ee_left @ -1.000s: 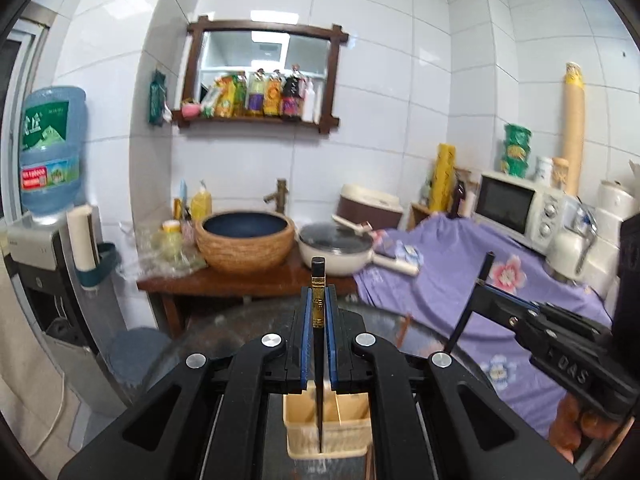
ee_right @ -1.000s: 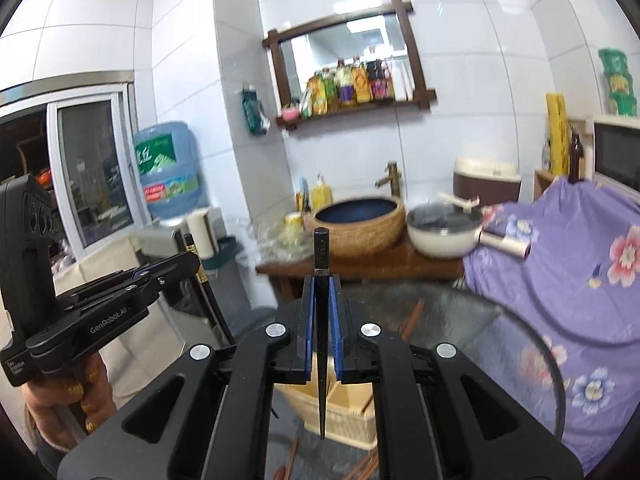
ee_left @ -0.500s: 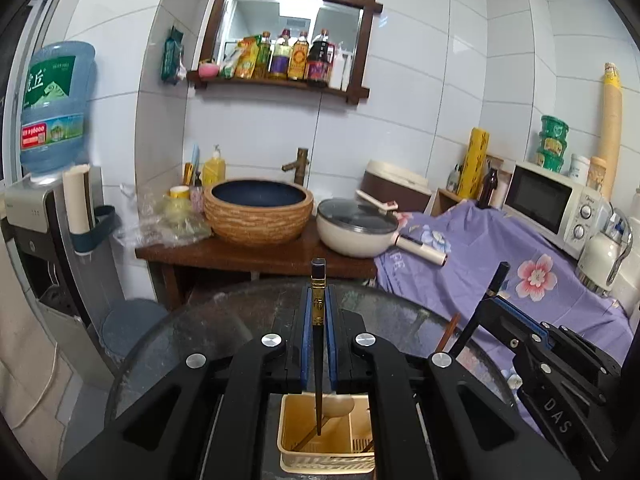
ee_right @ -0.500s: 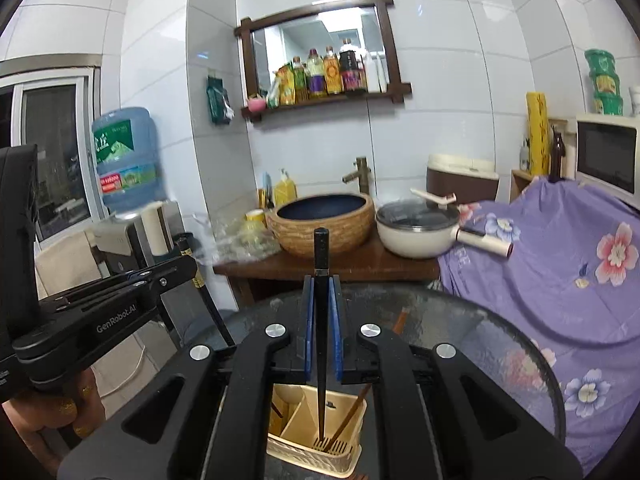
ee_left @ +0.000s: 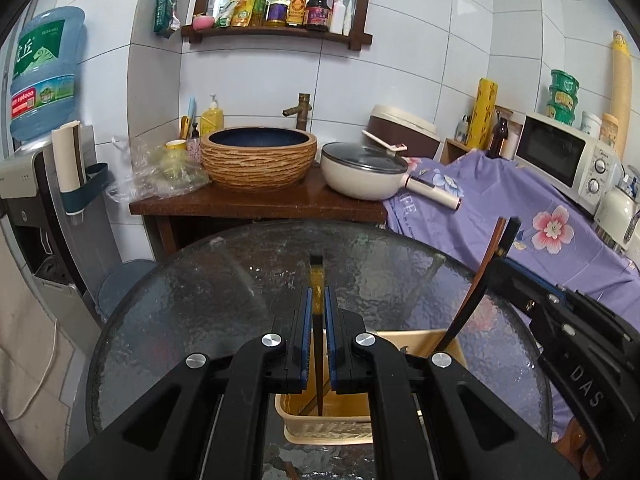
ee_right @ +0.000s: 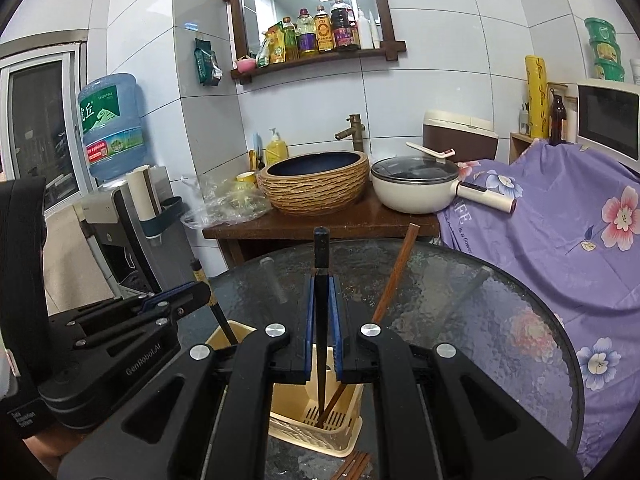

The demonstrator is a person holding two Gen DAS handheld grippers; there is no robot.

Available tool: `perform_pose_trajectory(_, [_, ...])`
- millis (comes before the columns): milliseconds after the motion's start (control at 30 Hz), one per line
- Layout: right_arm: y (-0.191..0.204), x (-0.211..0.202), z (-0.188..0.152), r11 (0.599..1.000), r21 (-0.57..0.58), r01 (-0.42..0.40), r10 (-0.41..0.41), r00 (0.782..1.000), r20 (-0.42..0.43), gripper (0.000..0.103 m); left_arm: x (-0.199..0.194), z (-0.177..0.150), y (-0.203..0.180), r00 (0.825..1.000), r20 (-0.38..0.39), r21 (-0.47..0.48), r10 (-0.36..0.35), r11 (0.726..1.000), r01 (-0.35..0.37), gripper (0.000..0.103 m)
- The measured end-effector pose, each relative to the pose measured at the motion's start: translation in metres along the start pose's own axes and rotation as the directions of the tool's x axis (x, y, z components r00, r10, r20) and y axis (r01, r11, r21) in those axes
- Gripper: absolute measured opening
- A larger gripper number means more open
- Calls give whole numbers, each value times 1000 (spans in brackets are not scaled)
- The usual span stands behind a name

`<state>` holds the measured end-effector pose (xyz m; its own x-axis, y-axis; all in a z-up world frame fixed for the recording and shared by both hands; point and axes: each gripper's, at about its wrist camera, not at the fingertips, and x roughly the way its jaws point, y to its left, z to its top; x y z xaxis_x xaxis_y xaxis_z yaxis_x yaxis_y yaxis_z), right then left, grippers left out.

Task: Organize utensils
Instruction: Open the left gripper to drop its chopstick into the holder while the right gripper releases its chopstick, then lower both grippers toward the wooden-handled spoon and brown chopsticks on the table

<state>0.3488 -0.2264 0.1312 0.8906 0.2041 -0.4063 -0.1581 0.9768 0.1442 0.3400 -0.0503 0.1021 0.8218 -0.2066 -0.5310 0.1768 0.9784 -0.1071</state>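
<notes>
White-tiled kitchen walls back a round glass counter carrying a yellow utensil caddy at the bottom centre of both views. The left gripper has its fingers clamped on a dark chopstick with a gold band, tip down in the caddy; the right gripper pinches a black chopstick likewise beside a leaning brown chopstick. Risks: the two grippers, close together, could collide, or a tilted release could tip the light caddy.
</notes>
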Motion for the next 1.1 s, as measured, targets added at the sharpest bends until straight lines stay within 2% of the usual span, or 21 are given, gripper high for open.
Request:
perform_pose_trajectory(200, [0,-5,-4,1000,-15,1,-1,1000,9,10,2,-4,0,1000,-14,19,3,1000,-2,7])
perform_pose_trajectory(233, [-1,-7,-4,1000,-14,-1,2,1000,14,17,-3,-4,0,1000,-7,23,-1,1000,1,11])
perform_pose_trajectory(267, [-3,-11,-6,1000,-8,-9,9,1000,20,32,-6,-4,0,1000,-2,26,-5,1000,5,20])
perform_pose_trajectory(300, [-4,-15,-8,1000,-1,-14,14,1000,28,40,-9,-5,-1,1000,5,27,-7,1000,7,27])
perform_pose_trajectory(333, [-6,-21,-11,1000,10,-14,14,999,40,48,-15,-6,1,1000,19,28,-9,1000,8,41])
perform_pose_trajectory(367, [-7,-26,-13,1000,13,-9,9,999,42,48,-23,-7,2,999,38,28,-9,1000,8,48])
perform_pose_trajectory(400, [-9,-29,-16,1000,14,-6,6,999,36,48,-28,-8,3,999,50,29,-8,1000,7,50])
perform_pose_trajectory(467, [-13,-37,-25,999,30,-23,23,1000,15,48,-41,-14,8,997,74,32,1,999,-4,62])
perform_pose_trajectory(567, [-16,-43,-42,1000,23,-18,19,999,-29,48,-54,-26,15,996,84,19,2,1000,-4,71])
perform_pose_trajectory(833, [-21,-43,-104,1000,12,-15,17,979,-205,48,-58,-78,30,1000,-13,26,9,1000,-9,74])
perform_pose_trajectory(1100, [-21,-31,-169,1000,2,-2,3,926,-377,48,-40,-140,36,987,-161,37,27,999,-21,73])
